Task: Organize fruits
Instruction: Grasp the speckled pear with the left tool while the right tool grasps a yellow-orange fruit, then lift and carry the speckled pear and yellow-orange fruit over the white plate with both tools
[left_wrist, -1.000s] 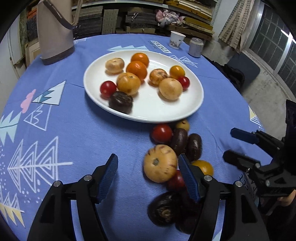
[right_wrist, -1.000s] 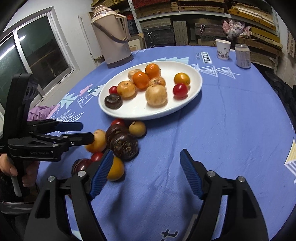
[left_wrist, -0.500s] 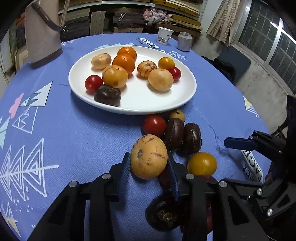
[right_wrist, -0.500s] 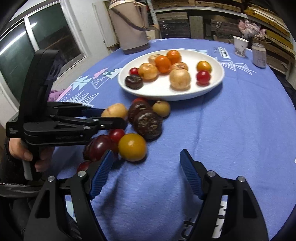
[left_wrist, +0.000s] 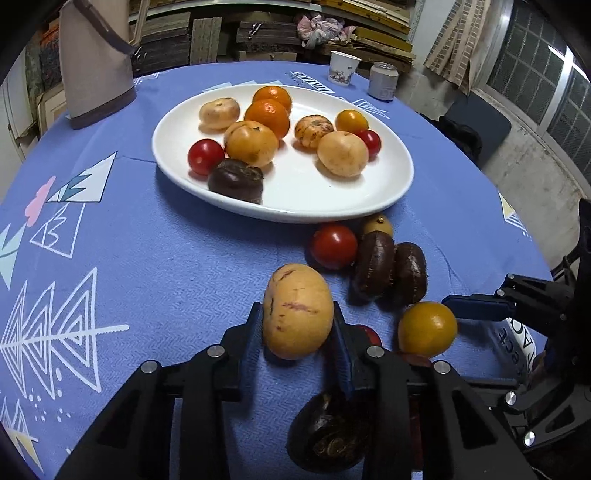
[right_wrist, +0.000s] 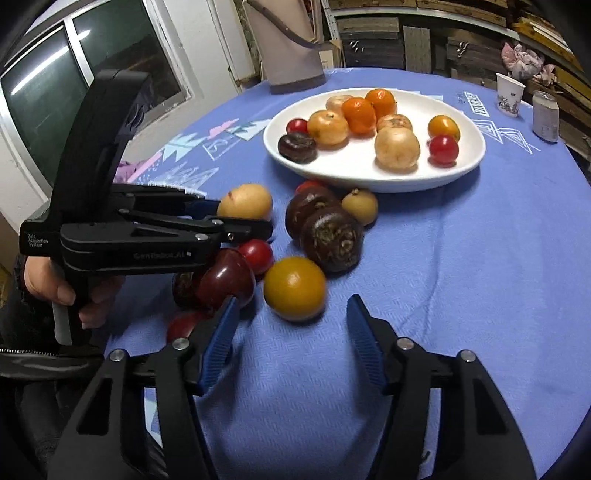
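Item: round pale-tan fruit with reddish streaks (left_wrist: 297, 310), now clamped between the pads of the left gripper (left_wrist: 297, 325). A second ago those jaws stood wide around it on the blue patterned tablecloth (left_wrist: 147, 266); they have come in on both flanks and are closing the last little way. In the right wrist view it seems to sit a little above the cloth.

Adjacent: loose pile on the cloth. From the held fruit, a red tomato (left_wrist: 333, 246) at 1 o'clock, two dark brown wrinkled fruits (left_wrist: 388, 271) at 2 o'clock, a round yellow-orange fruit (left_wrist: 427, 329) at 3 o'clock, and a dark brown fruit (left_wrist: 328, 437) at 6 o'clock under the gripper.

Right gripper (right_wrist: 291, 341): jaws apart and closing, with nothing between the pads. The yellow-orange fruit lies just beyond them at 12 o'clock. A second ago it stood wider and farther from this fruit.

Destination: white oval plate (left_wrist: 332, 206), at 12 o'clock beyond the pile, already holding ten fruits.

Reading: one pick secured for the plate, a second apparently being lined up; pile remains.
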